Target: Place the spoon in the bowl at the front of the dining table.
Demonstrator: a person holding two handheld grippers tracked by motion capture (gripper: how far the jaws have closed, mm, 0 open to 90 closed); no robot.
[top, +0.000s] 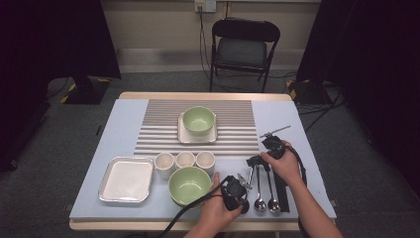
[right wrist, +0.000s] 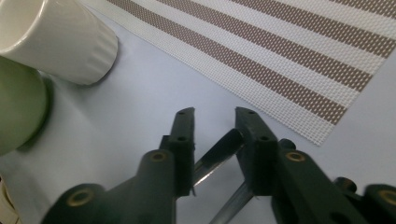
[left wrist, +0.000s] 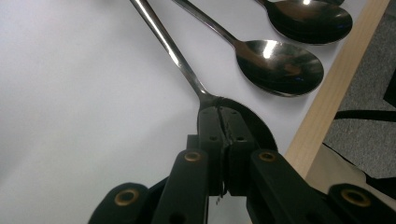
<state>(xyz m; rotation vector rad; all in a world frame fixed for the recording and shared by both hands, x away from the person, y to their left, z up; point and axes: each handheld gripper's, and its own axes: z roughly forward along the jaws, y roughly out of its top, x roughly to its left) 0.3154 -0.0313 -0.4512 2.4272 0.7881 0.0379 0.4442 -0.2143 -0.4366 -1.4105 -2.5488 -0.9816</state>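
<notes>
The worktop [top: 94,191] was covered with a pale blue sheet, and a wooden edge showed at its near and far sides. A brown and white striped placemat [top: 163,134] lay in the far middle, carrying a square plate with a green bowl [top: 199,120]. Nearer stood three white cups [top: 184,159] in a row, a second green bowl [top: 189,184] and a square white plate [top: 126,179] at the left.

At the near right, several steel spoons [top: 259,191] lay side by side, bowls toward the near edge. The left tool [left wrist: 219,114] was clenched, its jaws pressed together, with the tips resting over the bowl of the nearest spoon [left wrist: 173,51]; I cannot tell if anything was pinched. The right tool [right wrist: 214,128] had its jaws a little apart, around a spoon handle [right wrist: 219,154], which touched one jaw.

The floor was grey carpet. A black folding chair [top: 243,47] stood behind the worktop against a pale wall, with dark curtains on both sides.
</notes>
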